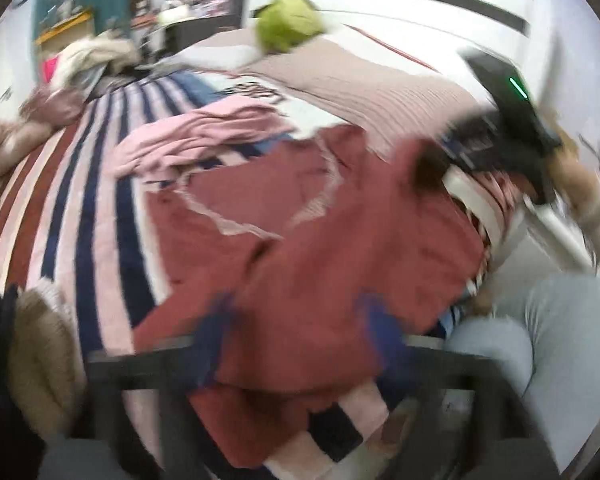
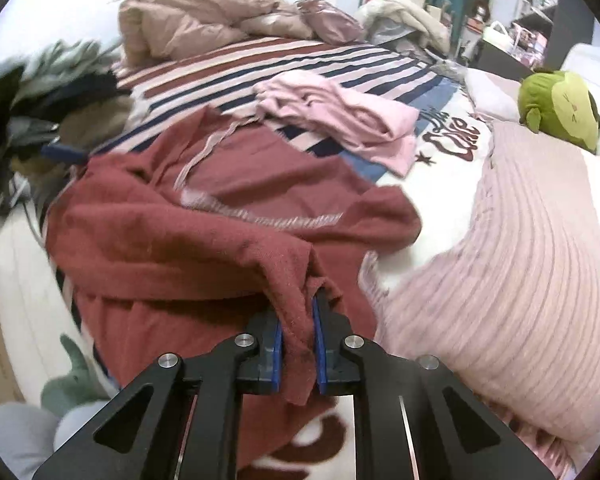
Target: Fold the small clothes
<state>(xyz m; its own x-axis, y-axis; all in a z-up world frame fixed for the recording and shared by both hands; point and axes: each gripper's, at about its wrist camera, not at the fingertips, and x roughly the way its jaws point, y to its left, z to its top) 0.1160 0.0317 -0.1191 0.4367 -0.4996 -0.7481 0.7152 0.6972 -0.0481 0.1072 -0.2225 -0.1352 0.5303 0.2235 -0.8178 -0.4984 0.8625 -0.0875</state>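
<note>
A dark red knitted garment (image 1: 300, 240) with a pale neckline trim lies spread on the striped bed cover; it also shows in the right wrist view (image 2: 204, 240). My right gripper (image 2: 298, 320) is shut on a bunched edge of the red garment, cloth pinched between its blue pads (image 2: 277, 344). In the left wrist view that gripper (image 1: 496, 140) is at the garment's right corner. My left gripper (image 1: 296, 332) is blurred, its blue fingers wide apart over the garment's near edge. A crumpled pink garment (image 2: 340, 120) lies beyond the red one, also in the left wrist view (image 1: 204, 132).
A striped bed cover (image 2: 236, 64), a ribbed pink pillow (image 2: 516, 264), a green plush toy (image 2: 560, 108) and a brown duvet heap (image 2: 204, 20) are on the bed. Dark clothes (image 2: 40, 100) are piled at the left. My knee in light trousers (image 1: 540, 328) is beside the bed.
</note>
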